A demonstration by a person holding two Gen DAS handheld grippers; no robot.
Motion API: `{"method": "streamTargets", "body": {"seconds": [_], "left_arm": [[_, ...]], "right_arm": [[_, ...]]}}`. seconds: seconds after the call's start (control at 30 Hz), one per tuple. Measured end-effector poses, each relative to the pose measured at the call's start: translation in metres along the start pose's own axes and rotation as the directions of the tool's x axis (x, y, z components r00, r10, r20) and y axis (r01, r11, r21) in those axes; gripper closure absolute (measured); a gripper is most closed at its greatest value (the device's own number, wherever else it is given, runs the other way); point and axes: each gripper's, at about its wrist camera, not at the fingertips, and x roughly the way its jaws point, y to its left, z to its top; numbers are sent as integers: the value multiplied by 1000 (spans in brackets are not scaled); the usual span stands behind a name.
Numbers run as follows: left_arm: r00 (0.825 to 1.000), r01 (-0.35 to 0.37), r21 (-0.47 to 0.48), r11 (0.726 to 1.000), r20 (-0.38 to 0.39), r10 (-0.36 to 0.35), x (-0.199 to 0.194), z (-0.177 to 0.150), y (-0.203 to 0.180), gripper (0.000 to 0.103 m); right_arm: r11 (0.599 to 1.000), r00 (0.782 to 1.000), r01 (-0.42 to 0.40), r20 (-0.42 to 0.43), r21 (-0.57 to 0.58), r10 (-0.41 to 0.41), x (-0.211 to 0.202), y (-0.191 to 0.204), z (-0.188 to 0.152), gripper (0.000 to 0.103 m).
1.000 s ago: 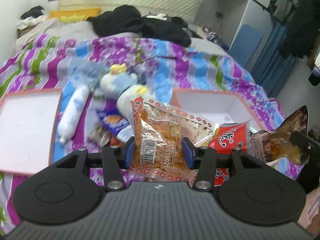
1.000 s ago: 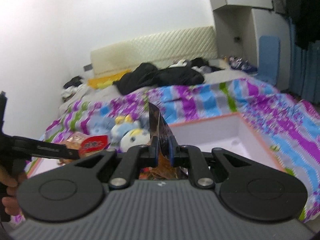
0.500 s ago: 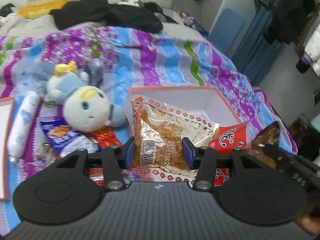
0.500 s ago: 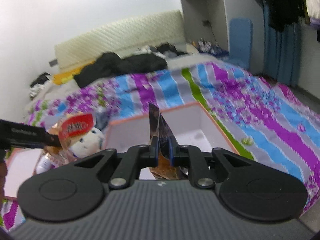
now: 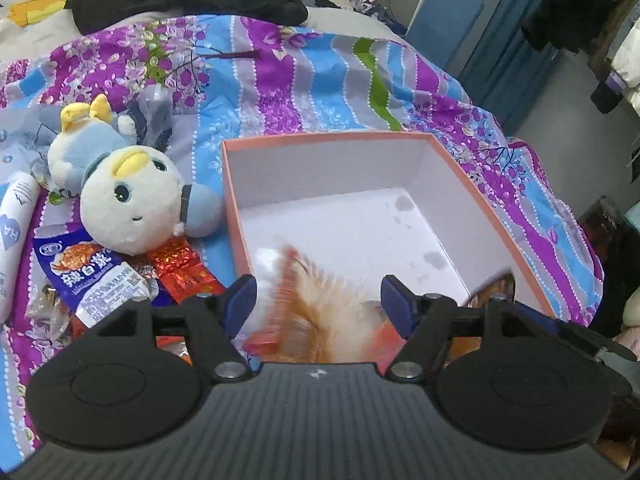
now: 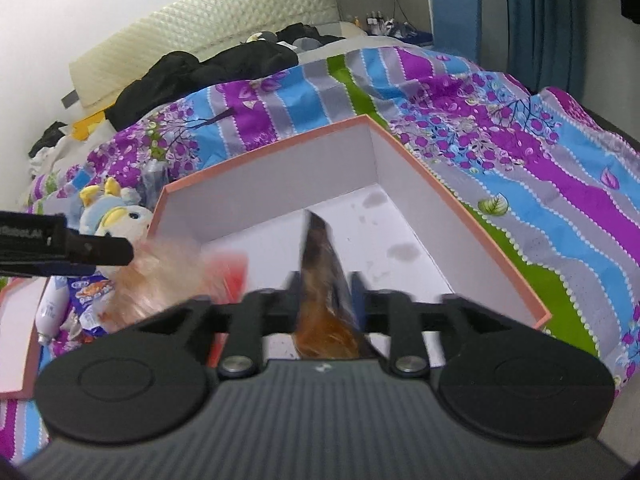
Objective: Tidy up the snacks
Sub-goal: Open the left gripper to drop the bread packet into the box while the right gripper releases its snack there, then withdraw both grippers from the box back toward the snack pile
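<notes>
Left hand-held gripper (image 5: pixel 318 300) stood released, jaws wide apart; orange snack packet (image 5: pixel 320 320), motion-blurred, lay between them over near corner of pink-rimmed box (image 5: pixel 472 184). Right hand-held gripper (image 6: pixel 325 292) was clenched on dark snack packet (image 6: pixel 320 264), edge-on above box interior. Box rested on bed (image 5: pixel 320 80). Plush toy (image 5: pixel 132 200) and blue packet (image 5: pixel 88 276) lay beside box.

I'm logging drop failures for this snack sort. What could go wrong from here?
The left claw is open and its orange snack pack is a blur near the box's near edge, so it may land outside. The right claw's dark packet may fall on top of it. Other snacks, like the blue packet, lie beside the plush toy.
</notes>
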Motion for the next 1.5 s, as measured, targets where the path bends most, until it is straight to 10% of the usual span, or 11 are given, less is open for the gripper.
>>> {"method": "streamTargets", "body": {"seconds": [0.87,1.5], "left_arm": [[958,-22,25,999,286,14,-236,-78,15,30],[942,-88,-40,995,322,96,-272,-171,57,30]], "right_arm": [[987,962,-144,222,-75,157,-166,81,-14,45],[969,956,-206,184,-138,229,-191,127,-93,45]]}}
